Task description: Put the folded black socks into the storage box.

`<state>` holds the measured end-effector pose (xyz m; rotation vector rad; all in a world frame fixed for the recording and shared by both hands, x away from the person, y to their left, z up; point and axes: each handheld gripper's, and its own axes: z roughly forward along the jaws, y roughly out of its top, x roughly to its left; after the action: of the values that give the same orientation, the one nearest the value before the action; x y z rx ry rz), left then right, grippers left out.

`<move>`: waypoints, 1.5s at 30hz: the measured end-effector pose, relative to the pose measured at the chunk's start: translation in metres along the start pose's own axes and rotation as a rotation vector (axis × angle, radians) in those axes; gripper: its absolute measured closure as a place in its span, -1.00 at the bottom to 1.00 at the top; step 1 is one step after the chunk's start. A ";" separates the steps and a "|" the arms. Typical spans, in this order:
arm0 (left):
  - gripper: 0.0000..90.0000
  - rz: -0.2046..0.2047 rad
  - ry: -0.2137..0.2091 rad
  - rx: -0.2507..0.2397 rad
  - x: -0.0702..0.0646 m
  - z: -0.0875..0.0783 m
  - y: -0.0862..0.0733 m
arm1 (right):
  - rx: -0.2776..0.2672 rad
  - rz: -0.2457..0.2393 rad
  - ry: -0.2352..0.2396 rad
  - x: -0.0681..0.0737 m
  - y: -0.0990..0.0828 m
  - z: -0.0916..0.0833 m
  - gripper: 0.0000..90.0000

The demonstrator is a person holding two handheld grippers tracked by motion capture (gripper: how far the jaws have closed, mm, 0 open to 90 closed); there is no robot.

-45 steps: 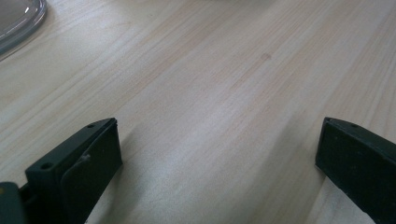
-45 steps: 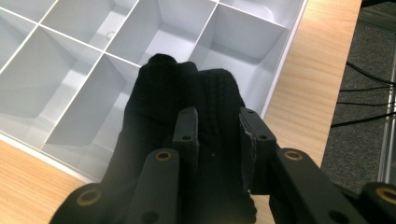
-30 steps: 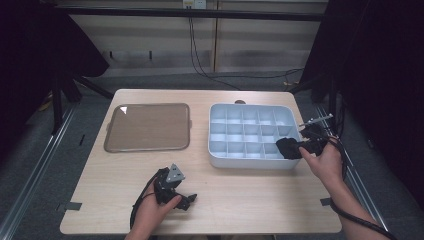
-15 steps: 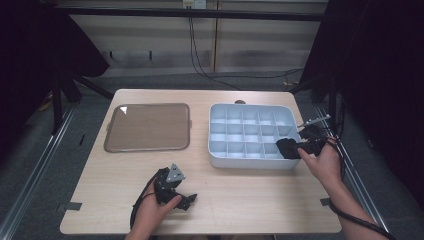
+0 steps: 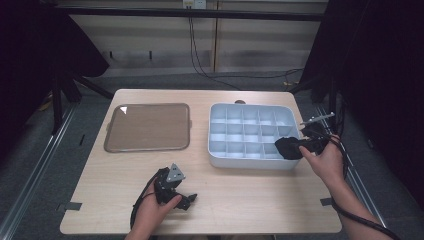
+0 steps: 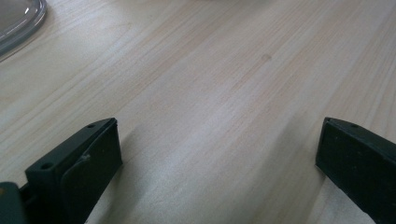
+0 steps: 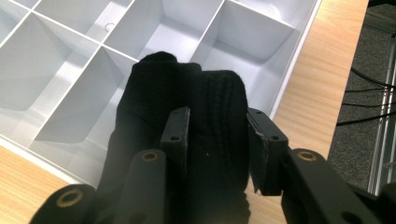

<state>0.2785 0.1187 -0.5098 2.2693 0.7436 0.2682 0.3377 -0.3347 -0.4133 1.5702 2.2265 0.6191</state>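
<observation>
Bulging out between the jaws of the right gripper (image 7: 217, 135), a bundle of black knitted cloth (image 7: 187, 116) was held over the near right corner of the white divided tray (image 5: 220, 160). In the right gripper view the cloth was seen pressed from both sides, although the jaws had just been opening; its lower part was hidden behind the gripper body, so its full shape could not be made out. In the high view the cloth (image 5: 287, 148) was seen as a dark lump at the tray's right edge, and whether it touched a compartment floor could not be told. The left gripper (image 5: 186, 201) was rested on the wooden counter (image 5: 250, 200) near the front edge, its jaws spread wide with nothing between them. A clear lid (image 5: 147, 127) was laid flat left of the tray, cut off to a corner in the left gripper view.
</observation>
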 end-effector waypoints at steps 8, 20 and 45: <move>-1.00 0.002 0.001 0.001 0.000 0.000 0.000 | -0.019 -0.020 -0.024 0.000 0.006 -0.007 0.21; -1.00 0.002 0.001 0.001 0.000 0.000 0.000 | -0.017 -0.016 -0.028 -0.003 0.010 -0.014 0.20; -1.00 0.000 0.000 0.000 0.000 0.000 0.000 | 0.018 -0.030 0.047 0.002 0.029 -0.034 0.64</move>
<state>0.2784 0.1187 -0.5098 2.2691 0.7441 0.2681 0.3426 -0.3300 -0.3692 1.5434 2.2919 0.6350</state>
